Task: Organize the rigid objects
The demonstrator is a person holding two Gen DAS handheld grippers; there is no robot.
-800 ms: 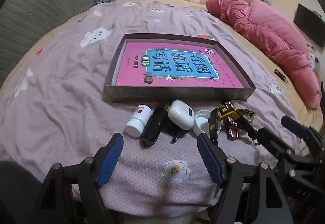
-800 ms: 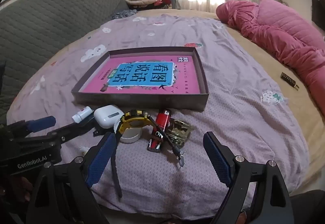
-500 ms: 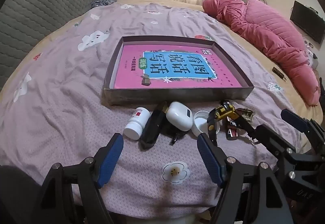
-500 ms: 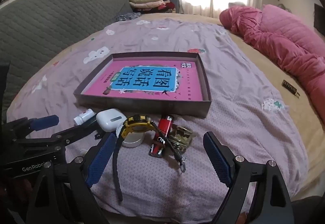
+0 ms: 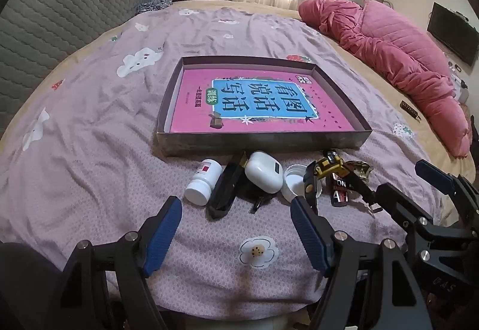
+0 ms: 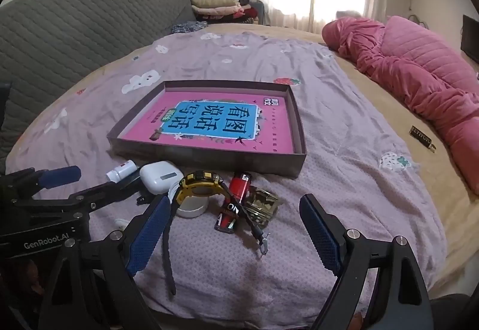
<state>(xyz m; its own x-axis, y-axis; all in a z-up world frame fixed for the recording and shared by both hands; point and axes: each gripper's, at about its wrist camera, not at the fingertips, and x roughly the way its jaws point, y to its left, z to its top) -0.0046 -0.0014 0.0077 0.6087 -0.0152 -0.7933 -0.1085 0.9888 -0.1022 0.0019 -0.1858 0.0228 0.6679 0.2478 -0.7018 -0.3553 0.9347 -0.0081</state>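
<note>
Two grippers hang over the near edge of a bed, each with its blue-padded jaws spread wide and nothing between them. Beyond the left gripper (image 5: 236, 231) a row of small things lies on the purple bedspread (image 5: 89, 156): a white pill bottle (image 5: 203, 182) on its side, a black oblong case (image 5: 226, 192) touching it, then a white earbud case (image 5: 265, 176) and a white round lid (image 5: 295, 183). Ahead of the right gripper (image 6: 236, 228) lie a yellow and black watch (image 6: 199, 186) resting on that lid, its strap trailing toward the near edge, a red lighter (image 6: 236, 198) just beside it, and a small shiny gold tin (image 6: 262, 202) touching the lighter. Just behind the row sits a shallow brown box (image 5: 263, 143) holding a pink book (image 5: 257, 102) flat inside. Farther right, a pink quilt (image 5: 398, 57) is bunched along the bed, with a small dark tag (image 6: 420, 134) near it. Grey padded headboard (image 6: 69, 36) stands at left, folded clothes (image 6: 221, 8) at the back
</note>
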